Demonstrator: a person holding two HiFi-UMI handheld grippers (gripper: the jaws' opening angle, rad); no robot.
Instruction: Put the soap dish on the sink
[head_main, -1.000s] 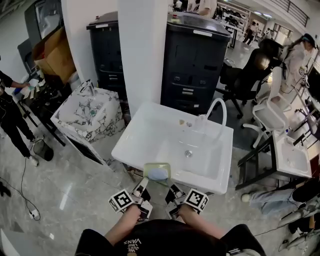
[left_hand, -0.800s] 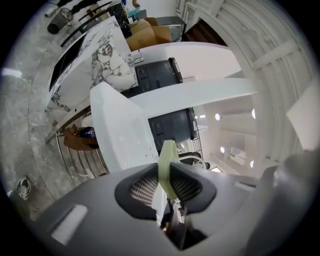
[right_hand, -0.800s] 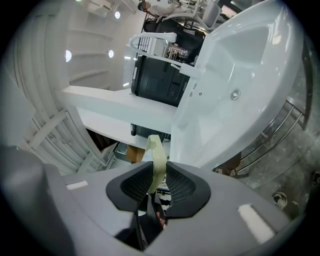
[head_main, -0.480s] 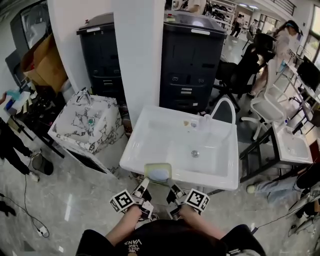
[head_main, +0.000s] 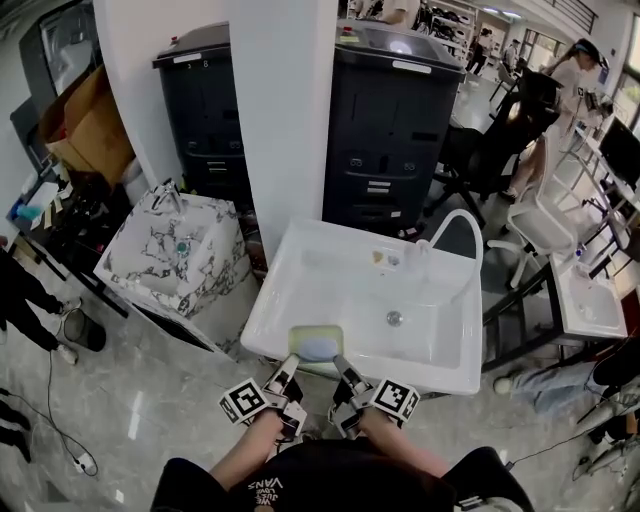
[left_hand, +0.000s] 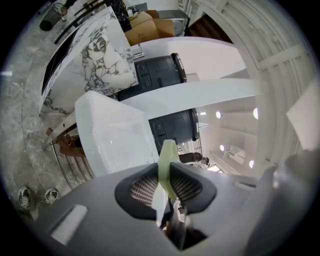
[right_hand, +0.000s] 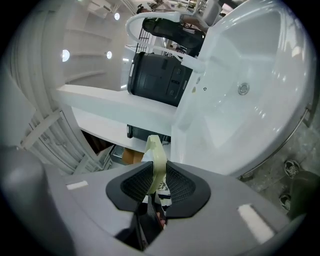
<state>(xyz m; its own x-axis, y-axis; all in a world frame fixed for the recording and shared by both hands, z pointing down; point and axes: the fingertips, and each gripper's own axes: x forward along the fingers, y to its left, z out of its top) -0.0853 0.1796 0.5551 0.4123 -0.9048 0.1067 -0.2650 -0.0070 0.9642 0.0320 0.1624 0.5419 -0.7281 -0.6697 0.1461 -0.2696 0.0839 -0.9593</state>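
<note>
In the head view a pale green soap dish (head_main: 317, 343) with a blue bar of soap in it hangs over the front rim of the white sink (head_main: 330, 280). Both grippers hold it. My left gripper (head_main: 289, 364) is shut on its left rim and my right gripper (head_main: 341, 367) on its right rim. The left gripper view shows the green rim (left_hand: 167, 159) clamped between the ribbed pads, with the sink (left_hand: 117, 135) beyond. In the right gripper view the rim (right_hand: 156, 159) is pinched the same way, beside the sink's basin and drain (right_hand: 243, 89).
A curved white faucet (head_main: 456, 226) rises at the sink's back right. A marble-patterned basin (head_main: 176, 246) stands to the left, a white pillar (head_main: 285, 100) and dark cabinets (head_main: 395, 120) behind. Further white sinks (head_main: 585, 300), office chairs and people are at the right.
The sink has come closer in the head view. The dish, held by both grippers, went from the sink's front edge to over its front rim.
</note>
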